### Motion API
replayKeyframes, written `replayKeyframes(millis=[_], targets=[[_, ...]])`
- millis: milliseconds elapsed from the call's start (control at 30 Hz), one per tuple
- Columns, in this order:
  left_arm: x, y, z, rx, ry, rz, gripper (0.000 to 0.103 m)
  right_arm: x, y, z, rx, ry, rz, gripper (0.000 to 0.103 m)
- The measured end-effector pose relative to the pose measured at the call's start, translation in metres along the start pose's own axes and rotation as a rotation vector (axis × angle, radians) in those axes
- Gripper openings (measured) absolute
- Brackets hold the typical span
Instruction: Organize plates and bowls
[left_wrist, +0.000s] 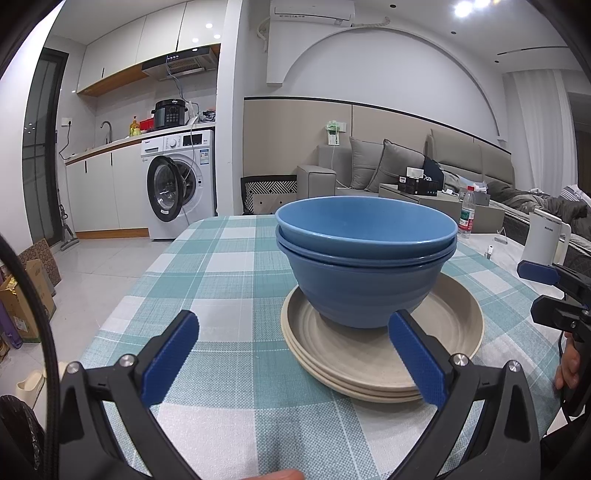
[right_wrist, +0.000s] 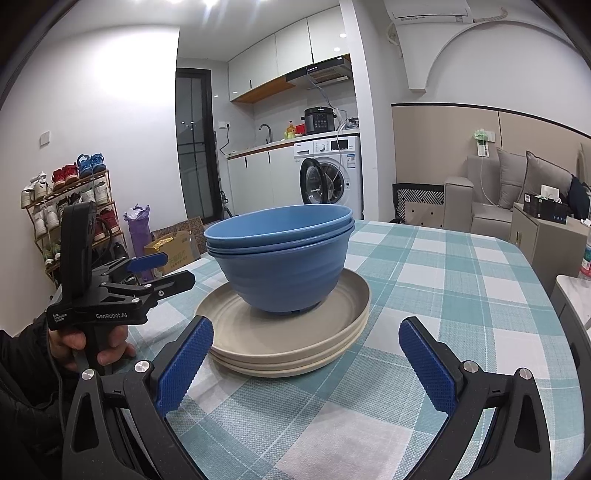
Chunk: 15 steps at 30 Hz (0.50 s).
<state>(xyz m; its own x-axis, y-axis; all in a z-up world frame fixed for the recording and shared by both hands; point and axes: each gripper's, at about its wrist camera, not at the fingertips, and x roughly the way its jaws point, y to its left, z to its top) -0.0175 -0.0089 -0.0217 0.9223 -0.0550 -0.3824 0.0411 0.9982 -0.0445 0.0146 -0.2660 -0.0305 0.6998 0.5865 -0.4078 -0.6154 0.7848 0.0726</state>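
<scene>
— While the table (left_wrist: 221, 266) is sitting under its teal-and-white checked cloth, what is lying on it?

— A stack of beige plates (left_wrist: 369, 354) is resting near the middle, and nested blue bowls (left_wrist: 365, 258) are standing upright inside the top plate. Behind the table a washing machine (left_wrist: 181, 184) is standing with its round door hanging open, below a counter with a dark cooker (left_wrist: 169, 112). A grey sofa (left_wrist: 424, 162) is filling the room's right side.

— How are the grippers sitting?

— The left gripper (left_wrist: 295, 354) is hovering low over the cloth, its blue-padded fingers spread wide and holding nothing; the right-hand pad is overlapping the near rim of the plates in its own view, though I cannot tell whether it is touching. The right gripper (right_wrist: 306, 365) is also gaping wide and empty, with the plate stack lying just beyond and between its pads.

— Is either camera showing something the other is missing?

— The right wrist view is catching the left gripper from the side, a hand (right_wrist: 92, 343) wrapping its handle beside the plates, plus a shoe rack (right_wrist: 70, 214) against the wall. The left wrist view is catching the right gripper at its right edge, along with a white kettle (left_wrist: 546, 236) and a clear bottle (left_wrist: 467, 210) beyond the table.
</scene>
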Motion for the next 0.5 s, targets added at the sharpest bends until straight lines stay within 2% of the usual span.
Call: replayKeyframes(millis=[500], targets=[[-0.0012,-0.0013,0.0001,0.004,-0.002,-0.002,0.103,0.0021,-0.0011,-0.0003,-0.002,0.007,0.007,0.102]])
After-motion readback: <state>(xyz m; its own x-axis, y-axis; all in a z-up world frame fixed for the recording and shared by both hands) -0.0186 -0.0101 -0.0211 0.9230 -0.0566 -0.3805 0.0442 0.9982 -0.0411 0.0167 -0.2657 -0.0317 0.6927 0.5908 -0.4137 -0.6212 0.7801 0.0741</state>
